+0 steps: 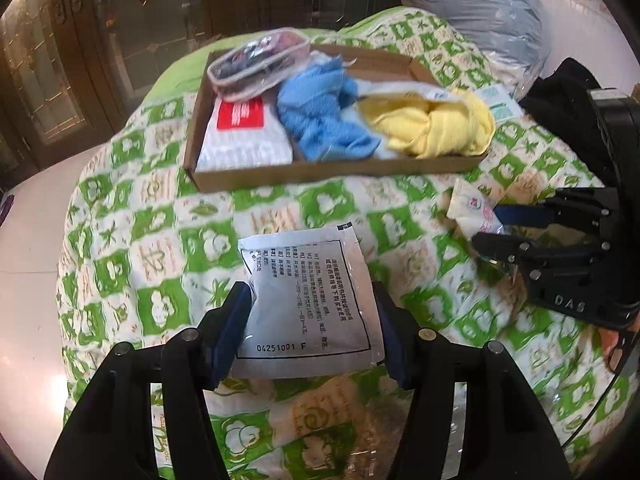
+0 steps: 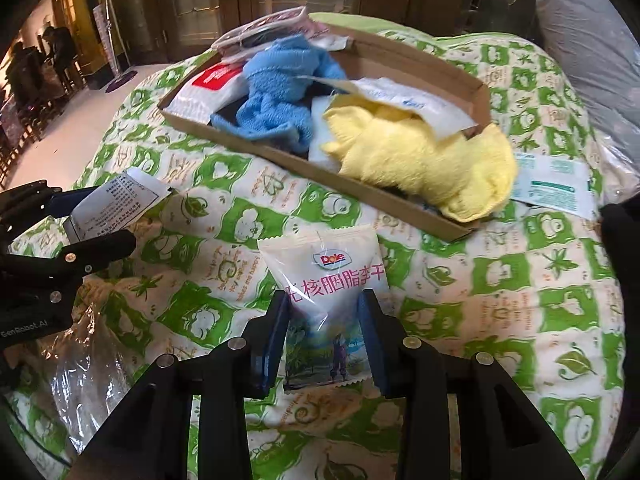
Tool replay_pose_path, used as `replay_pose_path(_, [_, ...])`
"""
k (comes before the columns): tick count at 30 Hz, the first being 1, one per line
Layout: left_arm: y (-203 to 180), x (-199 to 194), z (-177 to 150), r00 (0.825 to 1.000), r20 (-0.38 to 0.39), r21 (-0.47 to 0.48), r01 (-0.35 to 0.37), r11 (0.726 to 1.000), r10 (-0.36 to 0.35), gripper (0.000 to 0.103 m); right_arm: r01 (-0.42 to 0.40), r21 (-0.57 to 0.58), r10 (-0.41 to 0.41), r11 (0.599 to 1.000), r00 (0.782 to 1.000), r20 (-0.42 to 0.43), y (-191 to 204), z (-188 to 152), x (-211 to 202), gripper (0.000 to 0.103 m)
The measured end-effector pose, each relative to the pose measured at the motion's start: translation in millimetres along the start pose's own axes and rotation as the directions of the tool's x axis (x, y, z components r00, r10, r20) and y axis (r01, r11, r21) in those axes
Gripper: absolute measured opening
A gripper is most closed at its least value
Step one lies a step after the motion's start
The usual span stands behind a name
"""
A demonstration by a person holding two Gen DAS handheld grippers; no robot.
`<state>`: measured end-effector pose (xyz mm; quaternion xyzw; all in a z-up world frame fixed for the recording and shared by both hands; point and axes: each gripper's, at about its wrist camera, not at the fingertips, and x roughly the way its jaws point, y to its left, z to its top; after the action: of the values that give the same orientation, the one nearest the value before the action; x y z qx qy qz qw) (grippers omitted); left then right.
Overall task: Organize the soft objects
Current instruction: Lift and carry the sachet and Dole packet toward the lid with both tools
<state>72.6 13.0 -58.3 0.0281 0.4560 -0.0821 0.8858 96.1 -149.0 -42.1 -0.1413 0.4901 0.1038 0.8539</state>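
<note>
My left gripper (image 1: 312, 296) is shut on a silver sachet (image 1: 304, 276) with black print, held just above the green-and-white quilt (image 1: 160, 240). My right gripper (image 2: 324, 300) is shut on a white Dole snack packet (image 2: 328, 280), its pads pressing both sides. Each gripper shows in the other's view: the right gripper (image 1: 486, 225) with its packet at the right, the left gripper (image 2: 104, 216) with its sachet at the left. Beyond them lies a shallow cardboard tray (image 1: 320, 168) holding a blue towel (image 1: 320, 120), a yellow towel (image 1: 432, 128) and a white pack with a red label (image 1: 240, 132).
A clear zip pouch (image 1: 256, 60) rests on the tray's far left corner. A green-and-white sachet (image 2: 552, 184) lies on the quilt right of the tray. A large grey bagged pillow (image 1: 472, 0) and a dark garment (image 1: 560, 92) sit at the back right. Pale floor (image 1: 32, 240) lies left.
</note>
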Motion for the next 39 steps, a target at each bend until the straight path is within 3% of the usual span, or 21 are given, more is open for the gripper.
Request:
replay_pose_path(18, [-22.2,-16.4,20.5,0.999,0.044,0.022,0.018,1.0,-0.019,0.059,0.012,0.02,-0.013,1.0,0.999,0.053,-14.0,2.6,-29.7,0.035])
replay_pose_path(29, [-26.5,-13.7,69.7,0.994,0.092,0.017,0.052,0.998,-0.054,0.059,0.051,0.06,-0.057,0.997,0.993,0.101,-47.4,23.1,-57.0,0.035])
replay_pose_path(39, [-43.5,9.9,127.4,0.992,0.112,0.058,0.056,0.997,-0.063,0.059,0.06,0.038,-0.064,0.997,0.99,0.124,-62.7,68.1,-43.0,0.035])
